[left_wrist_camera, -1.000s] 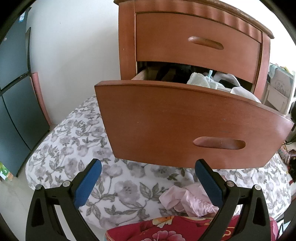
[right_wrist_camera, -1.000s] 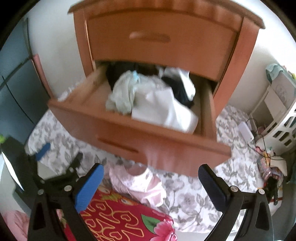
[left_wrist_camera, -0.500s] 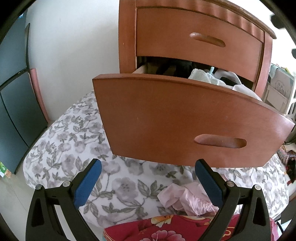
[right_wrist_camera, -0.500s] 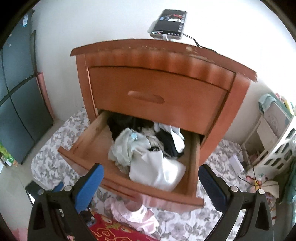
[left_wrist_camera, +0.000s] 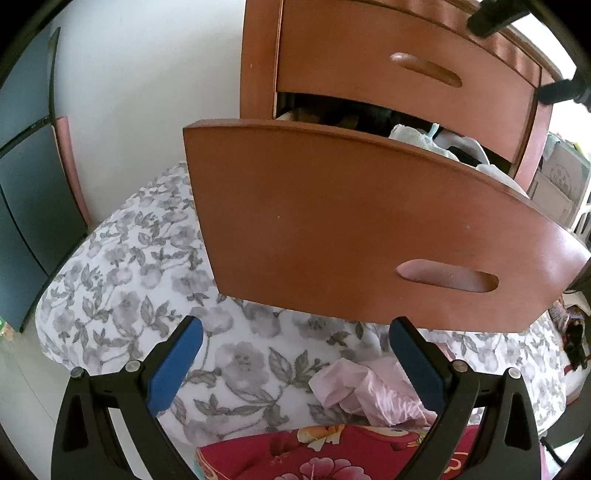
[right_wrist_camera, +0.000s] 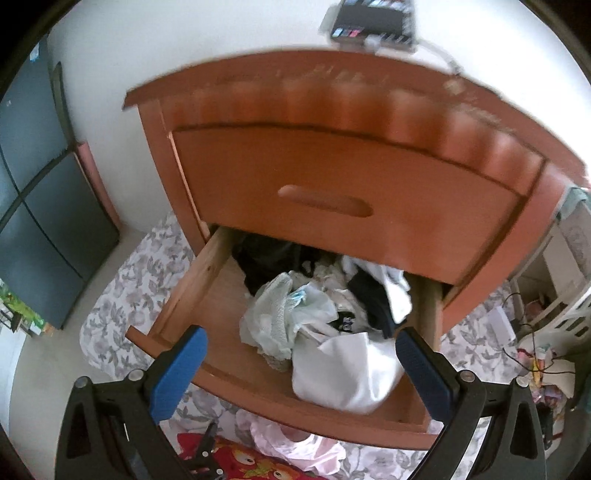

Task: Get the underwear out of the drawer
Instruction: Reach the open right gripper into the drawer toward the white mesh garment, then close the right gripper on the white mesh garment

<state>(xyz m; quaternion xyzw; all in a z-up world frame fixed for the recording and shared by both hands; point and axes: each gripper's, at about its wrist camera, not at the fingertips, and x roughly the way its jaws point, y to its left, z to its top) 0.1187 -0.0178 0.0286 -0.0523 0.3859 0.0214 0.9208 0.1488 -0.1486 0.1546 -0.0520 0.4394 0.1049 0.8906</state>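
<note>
My right fingers [right_wrist_camera: 299,365] were spread wide and empty, hovering over the open lower drawer [right_wrist_camera: 229,354] of the wooden nightstand [right_wrist_camera: 332,110]. My left fingers [left_wrist_camera: 295,354] were also released and held nothing, low in front of the drawer's curved front panel [left_wrist_camera: 351,229].

The underwear lay heaped toward the drawer's right side and back: a white folded piece [right_wrist_camera: 343,369] against the front edge, a pale green crumpled one [right_wrist_camera: 273,317] just behind it, and dark garments [right_wrist_camera: 266,258] near the back under the closed upper drawer [right_wrist_camera: 332,199]. The drawer's left part showed bare wood.

A phone [right_wrist_camera: 373,18] sat on the nightstand's top at the back edge, blurred. Below the drawer, a pink garment [left_wrist_camera: 369,395] lay on the floral bedding [left_wrist_camera: 140,258], touching a red flowered cloth [left_wrist_camera: 332,458] at its near edge.
</note>
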